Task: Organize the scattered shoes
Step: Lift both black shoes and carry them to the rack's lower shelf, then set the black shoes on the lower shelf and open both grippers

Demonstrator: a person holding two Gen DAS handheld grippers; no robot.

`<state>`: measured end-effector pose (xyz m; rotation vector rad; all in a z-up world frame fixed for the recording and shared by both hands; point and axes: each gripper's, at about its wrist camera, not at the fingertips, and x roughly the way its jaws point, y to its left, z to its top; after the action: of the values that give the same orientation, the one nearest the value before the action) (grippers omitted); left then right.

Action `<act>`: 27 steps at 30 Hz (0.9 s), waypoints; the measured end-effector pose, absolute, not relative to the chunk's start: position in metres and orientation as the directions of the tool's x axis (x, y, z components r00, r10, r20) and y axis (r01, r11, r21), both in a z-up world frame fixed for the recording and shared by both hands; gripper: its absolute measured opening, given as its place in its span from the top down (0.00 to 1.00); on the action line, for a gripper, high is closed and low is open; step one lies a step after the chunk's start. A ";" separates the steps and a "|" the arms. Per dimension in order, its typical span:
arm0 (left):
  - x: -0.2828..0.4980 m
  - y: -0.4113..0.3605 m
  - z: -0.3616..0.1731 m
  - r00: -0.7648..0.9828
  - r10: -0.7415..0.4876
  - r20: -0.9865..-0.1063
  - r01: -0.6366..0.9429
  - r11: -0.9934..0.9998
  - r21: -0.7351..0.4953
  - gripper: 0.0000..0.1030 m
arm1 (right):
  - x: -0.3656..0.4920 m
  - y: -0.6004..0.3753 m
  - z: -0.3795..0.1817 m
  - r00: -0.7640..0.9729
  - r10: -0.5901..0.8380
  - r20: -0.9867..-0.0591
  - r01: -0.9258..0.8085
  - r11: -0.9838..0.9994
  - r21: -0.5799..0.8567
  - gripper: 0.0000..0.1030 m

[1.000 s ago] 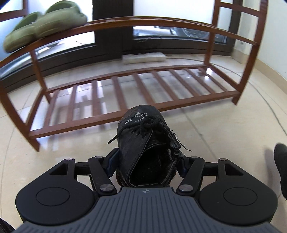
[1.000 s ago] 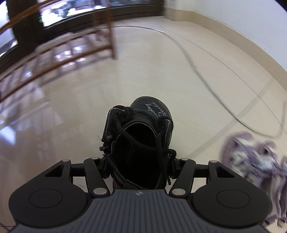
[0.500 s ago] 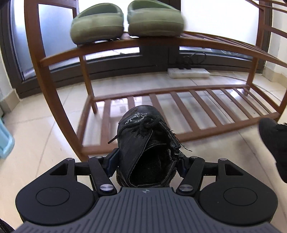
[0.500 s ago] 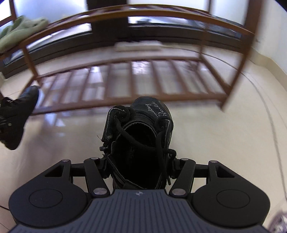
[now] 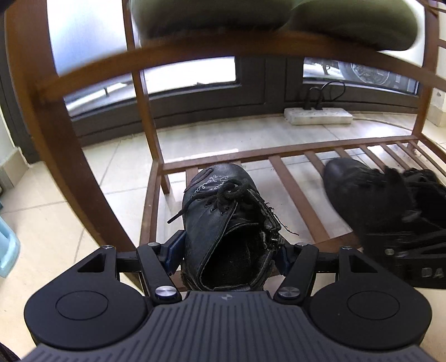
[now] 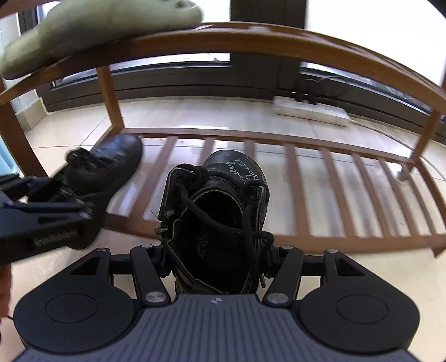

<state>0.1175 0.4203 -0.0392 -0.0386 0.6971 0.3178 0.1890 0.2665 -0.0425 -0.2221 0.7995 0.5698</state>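
Both claws have closed in on the wooden shoe rack [image 5: 295,178] within the last second, the left claw [image 5: 228,250] clenched on one black lace-up boot [image 5: 223,211] at frame centre over the lower slats, the right claw [image 6: 216,256] gripping its mate [image 6: 220,206] likewise, so placement looks imminent

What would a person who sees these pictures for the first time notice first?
Most striking are the two worn black leather lace-up shoes: the left gripper is shut on one shoe, the right gripper on the other shoe, both over the lower slats of the brown wooden shoe rack. Next come the olive green slippers on the rack's top shelf.
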 end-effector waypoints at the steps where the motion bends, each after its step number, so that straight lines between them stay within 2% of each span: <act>1: 0.119 0.421 -0.041 0.720 0.276 -0.637 -0.301 0.951 0.071 0.37 | 0.191 0.273 -0.043 0.559 0.396 -0.729 -0.563 0.826 0.017 0.38; 3: 0.123 0.424 -0.043 0.723 0.282 -0.631 -0.305 0.949 0.076 0.39 | 0.194 0.288 -0.045 0.569 0.392 -0.722 -0.571 0.821 -0.004 0.38; 15: 0.135 0.433 -0.051 0.730 0.252 -0.635 -0.290 0.956 0.046 0.37 | 0.237 0.307 -0.057 0.559 0.422 -0.714 -0.611 0.792 -0.010 0.38; 19: 0.138 0.434 -0.054 0.738 0.223 -0.637 -0.255 0.966 0.043 0.33 | 0.244 0.306 -0.065 0.511 0.438 -0.740 -0.638 0.770 0.015 0.37; 27: 0.124 0.429 -0.048 0.759 0.181 -0.626 -0.201 0.979 0.040 0.28 | 0.235 0.303 -0.071 0.523 0.443 -0.728 -0.656 0.755 -0.012 0.32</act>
<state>0.1237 0.4286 -0.0481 -0.0298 0.6782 0.2082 0.2351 0.3032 -0.0712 -0.3021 0.7758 0.6700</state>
